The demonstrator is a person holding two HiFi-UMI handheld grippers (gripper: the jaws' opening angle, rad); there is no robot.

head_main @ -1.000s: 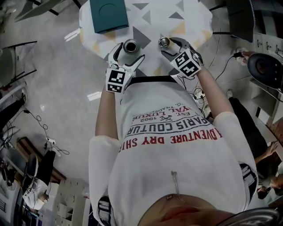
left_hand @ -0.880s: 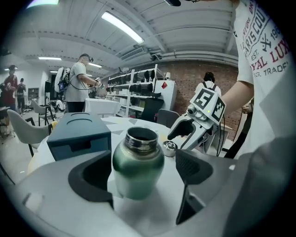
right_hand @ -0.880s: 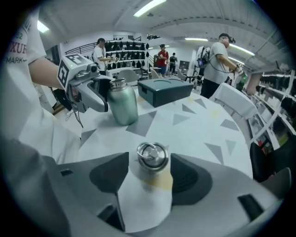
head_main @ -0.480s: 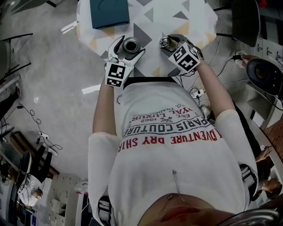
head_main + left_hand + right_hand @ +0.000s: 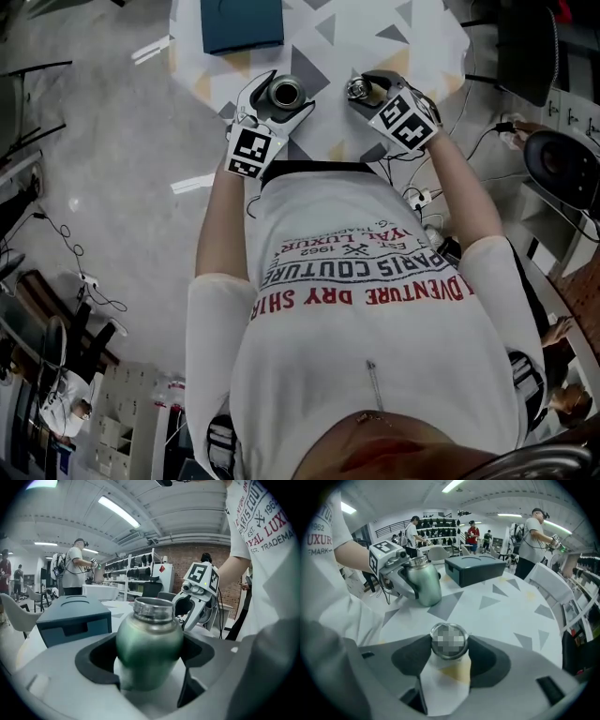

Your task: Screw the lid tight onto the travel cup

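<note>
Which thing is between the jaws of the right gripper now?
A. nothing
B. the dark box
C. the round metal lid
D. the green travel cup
C: the right gripper view shows the round metal lid between the jaws of the right gripper, with both pressing on its sides; the green travel cup is farther off.

Head view's dim and murky. Gripper views are brighter under long white ceiling strip lights [image 5: 119,512], fisheye-warped, dark-cornered; green metal cup [image 5: 149,641] looks maybe slightly blurred.
</note>
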